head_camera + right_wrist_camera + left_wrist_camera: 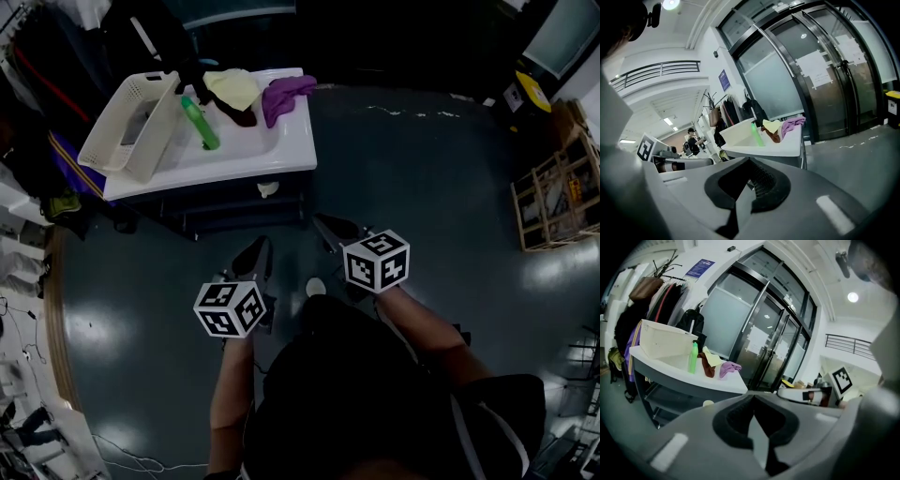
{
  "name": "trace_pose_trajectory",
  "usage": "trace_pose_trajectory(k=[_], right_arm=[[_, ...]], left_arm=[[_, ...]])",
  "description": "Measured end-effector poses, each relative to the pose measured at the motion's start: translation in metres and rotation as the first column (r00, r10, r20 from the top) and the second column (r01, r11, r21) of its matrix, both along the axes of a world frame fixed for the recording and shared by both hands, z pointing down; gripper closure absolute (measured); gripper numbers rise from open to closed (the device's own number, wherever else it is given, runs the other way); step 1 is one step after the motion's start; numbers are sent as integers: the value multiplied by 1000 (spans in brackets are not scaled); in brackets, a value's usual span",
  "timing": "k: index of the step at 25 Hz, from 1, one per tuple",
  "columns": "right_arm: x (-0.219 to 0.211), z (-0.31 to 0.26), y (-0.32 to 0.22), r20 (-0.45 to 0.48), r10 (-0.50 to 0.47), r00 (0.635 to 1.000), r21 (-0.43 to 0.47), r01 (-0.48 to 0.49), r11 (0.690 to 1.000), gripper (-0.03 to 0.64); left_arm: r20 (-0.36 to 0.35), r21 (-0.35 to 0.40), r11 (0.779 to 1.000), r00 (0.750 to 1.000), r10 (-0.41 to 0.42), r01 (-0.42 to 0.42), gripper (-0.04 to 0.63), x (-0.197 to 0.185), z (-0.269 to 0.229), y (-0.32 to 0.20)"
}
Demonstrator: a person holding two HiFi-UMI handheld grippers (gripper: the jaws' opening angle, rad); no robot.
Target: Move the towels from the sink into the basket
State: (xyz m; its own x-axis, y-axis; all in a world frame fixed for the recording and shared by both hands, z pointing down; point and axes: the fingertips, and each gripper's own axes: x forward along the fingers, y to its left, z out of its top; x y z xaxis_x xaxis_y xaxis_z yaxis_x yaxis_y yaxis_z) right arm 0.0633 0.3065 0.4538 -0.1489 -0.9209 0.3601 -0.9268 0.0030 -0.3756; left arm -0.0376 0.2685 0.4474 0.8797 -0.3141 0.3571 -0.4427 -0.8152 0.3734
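The yellow towel (234, 87), brown towel (240, 114) and purple towel (284, 93) lie heaped at the far end of the white sink (281, 150), beside a green bottle (201, 124). The white basket (122, 122) at the sink's left appears to hold none of them, so the whole task remains. The left gripper (255, 258) and right gripper (333, 228) are well short of the sink, both with jaws together and empty.

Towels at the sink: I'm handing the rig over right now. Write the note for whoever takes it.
Claws: left claw shut and empty, short of the sink; right claw the same, beside it.
Things: yellow towel, brown towel and purple towel lie bunched at the sink's far edge, next to the green bottle. The basket stands at the sink's left end; no towel shows in it.
Done: no towel is in the basket yet.
Left: all three towels into the basket.
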Motion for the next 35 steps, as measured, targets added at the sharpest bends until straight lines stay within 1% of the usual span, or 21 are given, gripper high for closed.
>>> trace_pose_trajectory(k=[5, 16, 24, 29, 35], right_arm=[[13, 1, -34, 11, -34, 999, -2, 34, 999, 620], [49, 5, -106, 16, -98, 995, 3, 98, 995, 620], [66, 10, -132, 44, -109, 993, 8, 109, 994, 620], [68, 11, -139, 37, -113, 993, 8, 113, 994, 620], [65, 12, -152, 19, -120, 993, -6, 120, 993, 620]], left_arm=[[14, -10, 1000, 1000, -26, 27, 588, 13, 3, -30], [30, -7, 996, 996, -83, 84, 588, 49, 9, -92], [64, 0, 997, 995, -78, 78, 588, 67, 15, -112], [73, 13, 997, 995, -72, 71, 588, 72, 19, -119], [60, 9, 998, 996, -59, 59, 588, 74, 17, -131]])
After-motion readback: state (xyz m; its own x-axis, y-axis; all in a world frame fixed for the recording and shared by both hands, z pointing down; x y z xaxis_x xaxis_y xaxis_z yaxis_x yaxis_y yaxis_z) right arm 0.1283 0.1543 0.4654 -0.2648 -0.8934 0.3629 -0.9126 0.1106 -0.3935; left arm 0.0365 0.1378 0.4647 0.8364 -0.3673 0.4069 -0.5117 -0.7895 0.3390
